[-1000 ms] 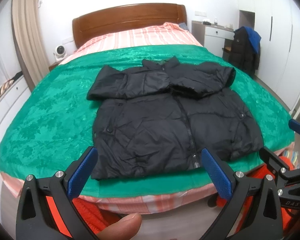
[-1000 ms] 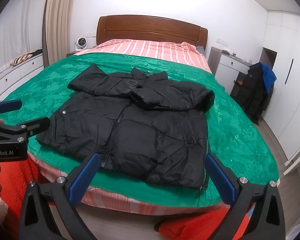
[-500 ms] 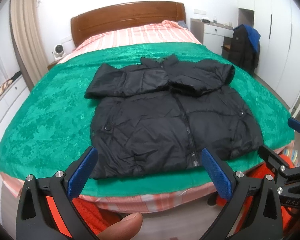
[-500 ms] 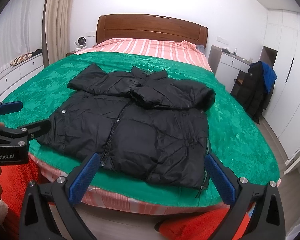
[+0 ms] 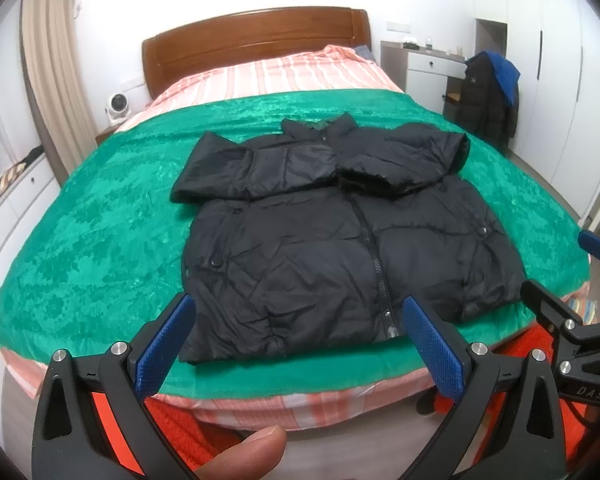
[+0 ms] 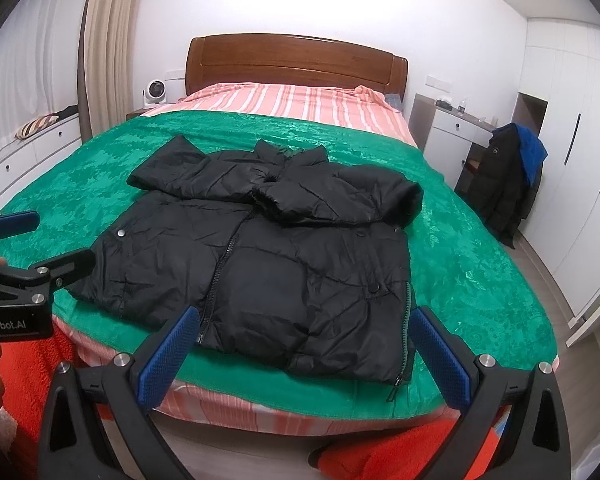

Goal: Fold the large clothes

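Left wrist view: both sleeves lie folded across the black jacket [image 5: 340, 248]; left gripper [image 5: 296, 344] and right gripper [image 6: 300, 352], wide open and empty, are held before its hem, to be grasped next.

The jacket [image 5: 340, 240] in the middle of the frame is plain black. Under it lies a bright green, mottled blanket [image 5: 100, 240] over a pink-and-white striped sheet [image 5: 284, 76]. The headboard [image 5: 252, 40] at top is reddish brown, and blue pads line the black left gripper [image 5: 300, 344].
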Available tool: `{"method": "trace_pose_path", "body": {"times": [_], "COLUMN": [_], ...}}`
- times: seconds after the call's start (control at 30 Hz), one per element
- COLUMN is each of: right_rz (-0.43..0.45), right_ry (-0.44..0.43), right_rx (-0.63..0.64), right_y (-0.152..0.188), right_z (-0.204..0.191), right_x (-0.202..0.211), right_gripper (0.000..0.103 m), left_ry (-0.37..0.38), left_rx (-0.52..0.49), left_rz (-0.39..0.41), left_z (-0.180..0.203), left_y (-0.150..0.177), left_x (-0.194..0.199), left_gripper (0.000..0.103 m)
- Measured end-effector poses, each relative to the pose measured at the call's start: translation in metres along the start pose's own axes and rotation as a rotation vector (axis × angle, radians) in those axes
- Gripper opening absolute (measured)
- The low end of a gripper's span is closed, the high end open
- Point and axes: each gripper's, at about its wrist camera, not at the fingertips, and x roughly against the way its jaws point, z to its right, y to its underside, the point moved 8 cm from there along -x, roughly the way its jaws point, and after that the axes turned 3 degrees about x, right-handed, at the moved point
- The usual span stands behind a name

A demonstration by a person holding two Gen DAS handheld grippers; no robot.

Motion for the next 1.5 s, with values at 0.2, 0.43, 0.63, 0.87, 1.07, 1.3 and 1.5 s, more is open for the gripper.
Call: {"method": "trace_pose_path", "body": {"times": [0.2,0.43,0.63,0.87,1.07,1.3,1.5], "right_rz": [-0.005,-0.011,-0.009,-0.011,-0.015,-0.027,-0.097], "right_ry": [-0.004,-0.007,-0.006,-0.008,-0.012,-0.049,0.021], "right_rx": [0.002,0.004,0.005,0.005,0.009,-0.014,-0.267], "right_y": [0.002,0.004,0.004,0.005,0.008,0.012,0.042], "right_z": [-0.001,-0.002,-0.002,-0.003,-0.006,0.004,0.121], "right_x": [-0.001,-0.002,-0.002,-0.002,-0.003,-0.012,-0.042], "right_gripper": [0.103,0.103,0.103,0.103,0.103,0.103,0.103], "left_ry": [0.012,0.032,0.023,0.03,0.019,0.0,0.142], "left_rx": [0.019,0.039,0.032,0.038,0.031,0.036,0.297], "left_rz": [-0.006,0.02,0.027,0.026,0.03,-0.027,-0.254], "left_z": [-0.002,-0.001,-0.001,0.0,0.0,-0.014,-0.098], "left_y": [0.0,0.0,0.0,0.0,0.003,0.01,0.035], "left_x": [0.0,-0.002,-0.002,-0.002,-0.005,-0.024,-0.087], "left_gripper": [0.103,0.103,0.103,0.103,0.103,0.103,0.103]}}
